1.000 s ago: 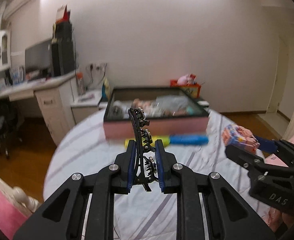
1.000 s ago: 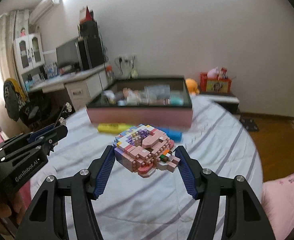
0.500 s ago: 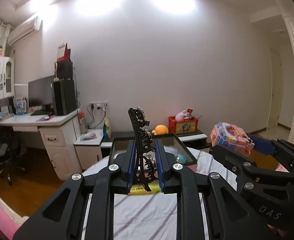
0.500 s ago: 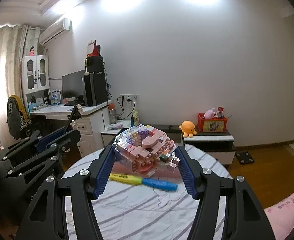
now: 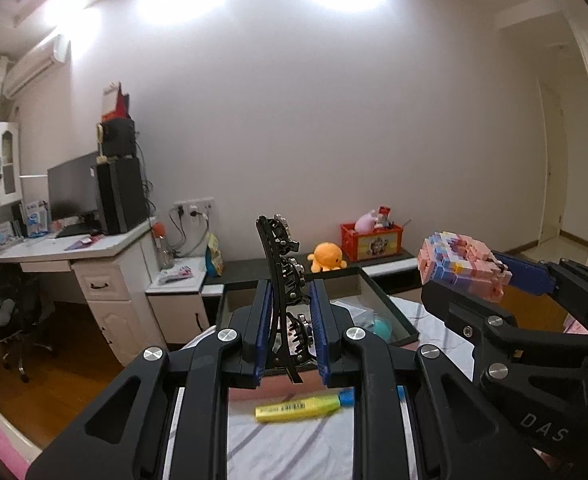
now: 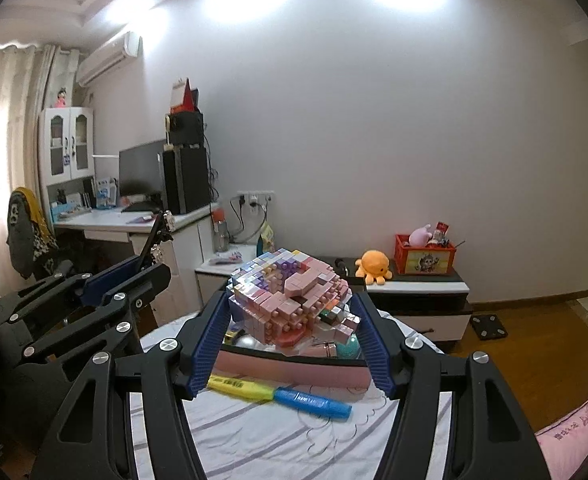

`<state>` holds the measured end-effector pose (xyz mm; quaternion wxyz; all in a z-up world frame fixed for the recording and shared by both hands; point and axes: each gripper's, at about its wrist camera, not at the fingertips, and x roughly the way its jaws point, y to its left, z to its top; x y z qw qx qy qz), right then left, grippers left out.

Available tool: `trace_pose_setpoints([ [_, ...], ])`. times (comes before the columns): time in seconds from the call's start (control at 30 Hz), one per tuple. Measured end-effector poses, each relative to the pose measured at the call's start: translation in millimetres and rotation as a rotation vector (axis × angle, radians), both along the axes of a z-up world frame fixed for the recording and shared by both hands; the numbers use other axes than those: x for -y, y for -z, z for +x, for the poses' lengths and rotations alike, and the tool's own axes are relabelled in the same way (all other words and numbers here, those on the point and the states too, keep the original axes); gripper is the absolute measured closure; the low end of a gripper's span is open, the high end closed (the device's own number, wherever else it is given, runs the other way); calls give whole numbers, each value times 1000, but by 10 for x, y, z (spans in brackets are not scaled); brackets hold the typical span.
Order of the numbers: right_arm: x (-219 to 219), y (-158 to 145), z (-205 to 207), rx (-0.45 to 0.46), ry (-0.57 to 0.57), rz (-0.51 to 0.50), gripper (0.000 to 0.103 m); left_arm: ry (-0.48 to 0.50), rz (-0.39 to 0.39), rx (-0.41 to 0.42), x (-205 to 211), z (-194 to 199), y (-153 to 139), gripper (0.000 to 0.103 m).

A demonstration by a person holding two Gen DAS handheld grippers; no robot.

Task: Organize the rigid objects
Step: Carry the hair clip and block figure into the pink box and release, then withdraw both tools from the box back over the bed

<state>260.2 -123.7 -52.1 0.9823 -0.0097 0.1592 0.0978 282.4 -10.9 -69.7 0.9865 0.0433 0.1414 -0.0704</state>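
My left gripper is shut on a black hair claw clip that stands upright between the blue pads. My right gripper is shut on a pink and pastel toy-brick model; it also shows in the left wrist view. Both are held in the air above the table. Just beyond them stands a pink box with a dark rim, holding several small items; it shows in the left wrist view too. A yellow and blue highlighter lies on the striped cloth in front of the box.
The round table has a white striped cloth. Behind it stand a white desk with monitor and speaker, a low cabinet with an orange plush and a red toy crate. Pink bedding is at the right.
Both grippers rose and tilted up with their objects still held, then dipped a little; the box and highlighter show again low in the views.
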Motion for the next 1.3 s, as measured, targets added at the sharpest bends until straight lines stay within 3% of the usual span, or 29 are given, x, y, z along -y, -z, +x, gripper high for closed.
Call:
trace_pose_setpoints([
  [0.17,18,187,567,-78,9,-26,39,33,6,-113,50,688,206,84],
  [0.33,64,522,1218,-207,19,-60,39,38,46,-264,158,1388,595,84],
  [0.5,117,872,1625,-322,13,-64,39,43,62,-374,229,1785,914,84],
  [0.63,172,933,1685,-312,21,-55,35,26,79,-420,233,1926,1039,83],
  [0.67,179,932,1677,-312,24,-55,32,21,79,-418,221,1918,1047,83],
  [0.73,201,907,1627,-308,18,-44,27,18,69,-416,189,1881,1026,70],
  [0.8,255,857,1595,-286,18,-32,23,-11,65,-383,139,1786,982,38],
  [0.87,285,789,1557,-280,9,-12,23,-34,62,-338,87,1663,899,21],
  [1.1,318,403,964,-206,-13,27,22,-69,48,-178,-72,907,446,0],
  [1.3,234,68,143,-80,-21,16,20,-80,27,-52,-171,51,44,0],
])
